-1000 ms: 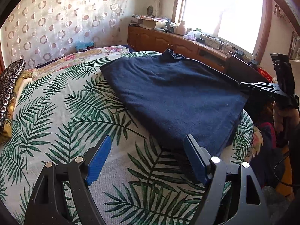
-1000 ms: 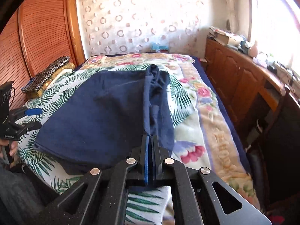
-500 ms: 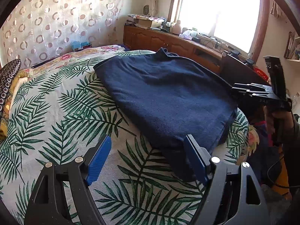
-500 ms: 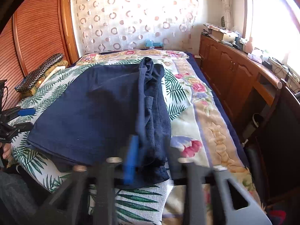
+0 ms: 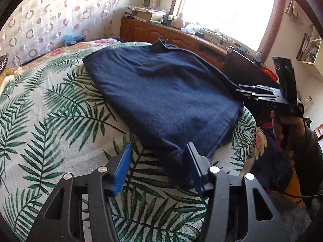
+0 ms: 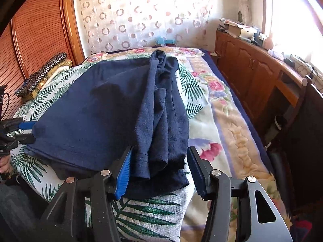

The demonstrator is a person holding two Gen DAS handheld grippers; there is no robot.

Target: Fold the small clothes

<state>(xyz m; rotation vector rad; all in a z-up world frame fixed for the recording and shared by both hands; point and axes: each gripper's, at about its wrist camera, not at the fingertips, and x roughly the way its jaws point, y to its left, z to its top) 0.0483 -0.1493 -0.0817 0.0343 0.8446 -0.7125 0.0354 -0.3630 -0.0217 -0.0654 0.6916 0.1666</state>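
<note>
Left wrist view: the navy garment (image 5: 167,92) lies on the bed (image 5: 50,121); soft and limp, best taken at the hem corners; the left tool (image 5: 159,167) is closing around the 6 o'clock corner, not pinching; the right tool (image 6: 159,169) stands spread around the folded edge.

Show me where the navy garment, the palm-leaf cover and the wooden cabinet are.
navy garment (image 5: 165,92), left wrist view, middle of its flat top layer.
palm-leaf cover (image 5: 50,121), left wrist view, bare patch left of the garment.
wooden cabinet (image 6: 246,68), right wrist view, a door front.
</note>
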